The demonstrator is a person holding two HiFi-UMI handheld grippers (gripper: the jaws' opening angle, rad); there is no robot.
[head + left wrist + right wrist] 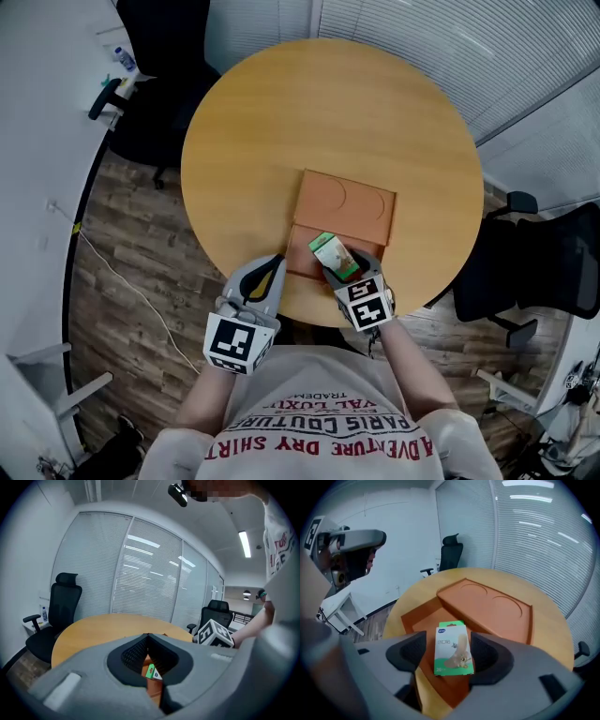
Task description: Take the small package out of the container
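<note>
An orange container lies on the round wooden table [281, 122]. Its raised part with two round dents [347, 204] is farther from me and its shallow tray [302, 253] is near the table's front edge. The small green and white package [332, 254] [452, 653] lies in that tray. My right gripper [339, 265] [449, 644] points down at it with its jaws open on either side of the package and a gap showing on the left. My left gripper [277, 259] [148, 634] hovers just left of the tray with its fingertips together and nothing held.
Black office chairs stand at the table's far left [155, 103] and right [553, 272]. A white desk [47, 141] with a bottle [124, 60] curves along the left. Window blinds [450, 47] fill the far side. A cable [122, 281] trails over the wooden floor.
</note>
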